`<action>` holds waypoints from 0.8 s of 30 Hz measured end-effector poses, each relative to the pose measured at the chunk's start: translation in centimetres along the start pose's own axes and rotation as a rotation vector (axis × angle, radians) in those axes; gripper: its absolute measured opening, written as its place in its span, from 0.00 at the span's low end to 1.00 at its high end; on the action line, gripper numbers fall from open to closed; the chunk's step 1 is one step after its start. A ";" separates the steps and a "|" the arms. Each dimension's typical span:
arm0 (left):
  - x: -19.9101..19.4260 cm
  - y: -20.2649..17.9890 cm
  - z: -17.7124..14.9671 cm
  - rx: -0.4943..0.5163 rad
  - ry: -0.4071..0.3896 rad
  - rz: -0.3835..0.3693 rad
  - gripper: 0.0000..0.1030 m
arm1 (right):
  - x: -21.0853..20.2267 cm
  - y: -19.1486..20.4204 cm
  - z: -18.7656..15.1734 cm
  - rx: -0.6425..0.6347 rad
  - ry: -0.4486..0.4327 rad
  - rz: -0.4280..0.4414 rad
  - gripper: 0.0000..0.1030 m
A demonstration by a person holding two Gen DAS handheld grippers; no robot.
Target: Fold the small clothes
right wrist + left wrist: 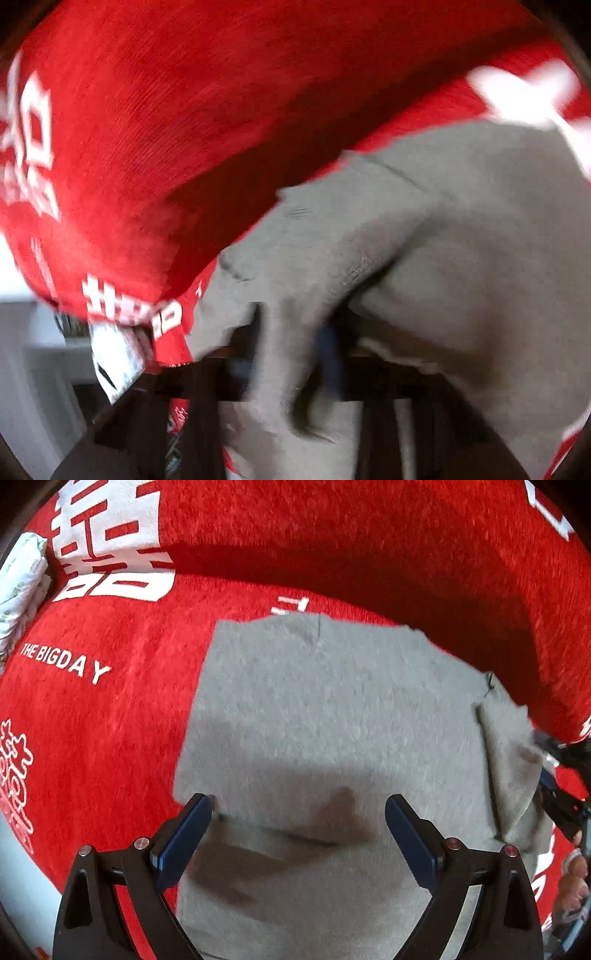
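Note:
A grey knit garment [332,709] lies flat on a red blanket [110,720]. In the left wrist view my left gripper [299,805] hovers open over its near part, with nothing between the blue pads [181,842]. At the right edge of that view my right gripper [545,760] is at the garment's folded-up side flap. The right wrist view is blurred. There the grey garment [461,258] rises in a ridge into my right gripper [291,343], whose fingers stand close together with a bunch of the fabric pinched between them.
The red blanket [166,129] bears white lettering and large white characters [110,546]. A white patterned bundle [22,576] lies at the far left. A person's hand [576,871] shows at the right edge. The blanket's edge, a white item [114,354] and dark furniture lie below the right gripper.

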State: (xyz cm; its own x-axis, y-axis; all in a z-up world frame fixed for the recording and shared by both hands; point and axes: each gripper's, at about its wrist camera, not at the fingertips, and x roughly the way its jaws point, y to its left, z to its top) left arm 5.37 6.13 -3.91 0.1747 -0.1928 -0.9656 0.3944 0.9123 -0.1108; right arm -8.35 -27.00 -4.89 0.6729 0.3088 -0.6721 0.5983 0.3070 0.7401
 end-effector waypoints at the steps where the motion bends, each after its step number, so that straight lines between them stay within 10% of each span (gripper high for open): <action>1: -0.3 0.2 0.3 -0.008 -0.006 -0.028 0.93 | 0.5 1.7 -0.3 -0.069 0.010 0.006 0.15; 12: 1.2 3.3 2.2 -0.183 0.035 -0.299 0.93 | 7.7 9.7 -9.8 -0.593 0.321 -0.172 0.16; 16: 1.9 2.1 1.9 -0.148 0.057 -0.295 0.93 | 5.1 7.3 -9.6 -0.493 0.290 -0.151 0.55; 24: 3.5 -1.6 3.0 -0.085 0.148 -0.373 0.93 | -2.2 -0.7 -8.5 -0.155 0.200 -0.080 0.56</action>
State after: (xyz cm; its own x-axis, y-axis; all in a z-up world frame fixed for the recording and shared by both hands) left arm 8.01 2.93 -6.37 -0.1006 -0.4677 -0.8782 0.3287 0.8175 -0.4730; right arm -13.93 -20.25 -4.13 0.5180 0.4449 -0.7306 0.5619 0.4670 0.6828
